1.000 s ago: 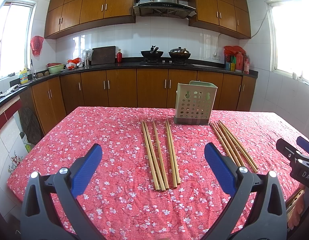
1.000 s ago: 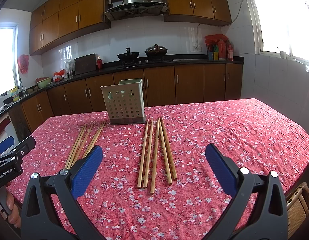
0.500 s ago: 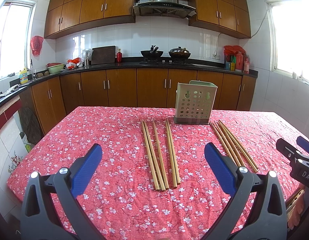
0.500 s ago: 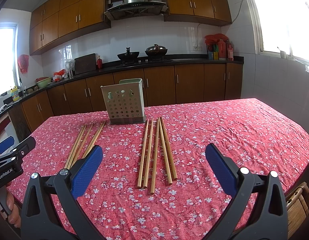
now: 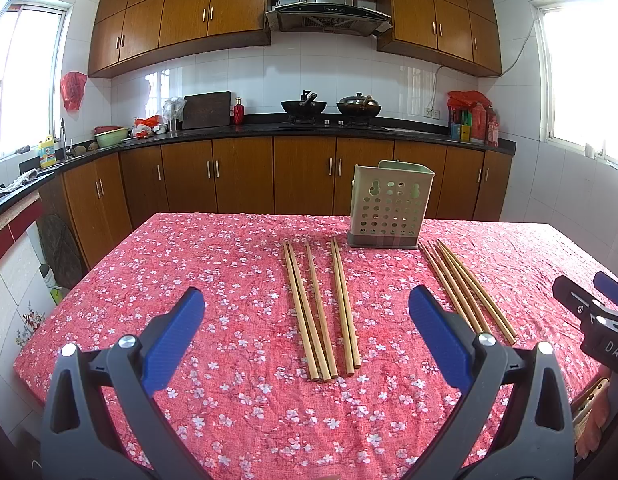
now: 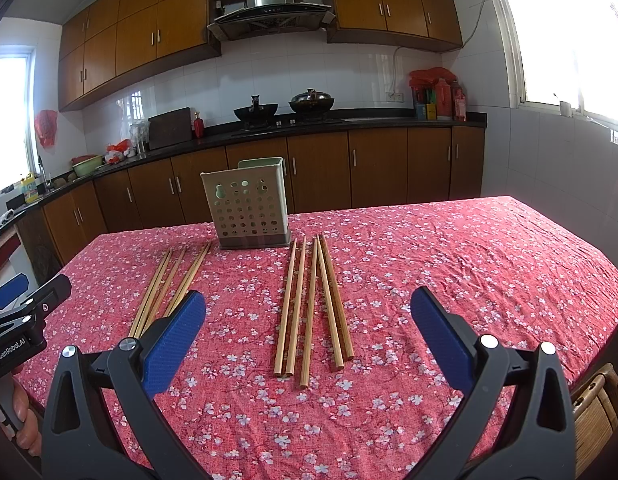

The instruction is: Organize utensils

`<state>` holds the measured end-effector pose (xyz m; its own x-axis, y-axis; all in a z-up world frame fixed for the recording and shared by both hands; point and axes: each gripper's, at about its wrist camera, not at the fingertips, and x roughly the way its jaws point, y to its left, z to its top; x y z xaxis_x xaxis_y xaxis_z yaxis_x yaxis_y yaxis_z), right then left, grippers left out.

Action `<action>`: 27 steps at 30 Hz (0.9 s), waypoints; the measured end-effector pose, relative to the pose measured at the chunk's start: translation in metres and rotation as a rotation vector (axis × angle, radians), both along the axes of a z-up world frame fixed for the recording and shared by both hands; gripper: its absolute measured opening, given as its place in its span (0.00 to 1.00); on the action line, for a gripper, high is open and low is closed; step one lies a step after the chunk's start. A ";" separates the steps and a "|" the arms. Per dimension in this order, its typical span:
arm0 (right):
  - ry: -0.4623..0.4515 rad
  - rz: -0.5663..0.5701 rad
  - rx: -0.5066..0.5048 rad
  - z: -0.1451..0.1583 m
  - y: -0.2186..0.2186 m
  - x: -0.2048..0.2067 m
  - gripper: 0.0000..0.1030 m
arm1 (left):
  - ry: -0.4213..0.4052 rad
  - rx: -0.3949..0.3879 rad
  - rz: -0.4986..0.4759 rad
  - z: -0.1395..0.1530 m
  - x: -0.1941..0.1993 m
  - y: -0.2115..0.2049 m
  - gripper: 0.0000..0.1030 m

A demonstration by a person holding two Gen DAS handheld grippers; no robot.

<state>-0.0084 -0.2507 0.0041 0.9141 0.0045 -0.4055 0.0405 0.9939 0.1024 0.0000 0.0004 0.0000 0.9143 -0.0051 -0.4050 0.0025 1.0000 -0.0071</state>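
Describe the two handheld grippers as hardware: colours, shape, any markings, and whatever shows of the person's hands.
Both grippers, left and right, look alike: dark grey plastic fingers with triangular cut-outs, silver pivot screws, and textured blue pads. White lettering marks the bodies: "GenRobot.AI" on the left one seen from the right camera, "DAS" partly visible on the right one. Bare fingertips show at the frame edge; no sleeves or cables visible.

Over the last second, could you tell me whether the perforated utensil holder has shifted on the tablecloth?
No. The utensil holder sits in the same spot, its base just beyond the far tips of the chopsticks, and lines up with the same cabinet doors as before.
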 end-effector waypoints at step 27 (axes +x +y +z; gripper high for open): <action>0.066 -0.022 0.018 -0.011 -0.012 0.021 0.98 | 0.074 -0.011 0.025 -0.025 0.025 0.009 0.96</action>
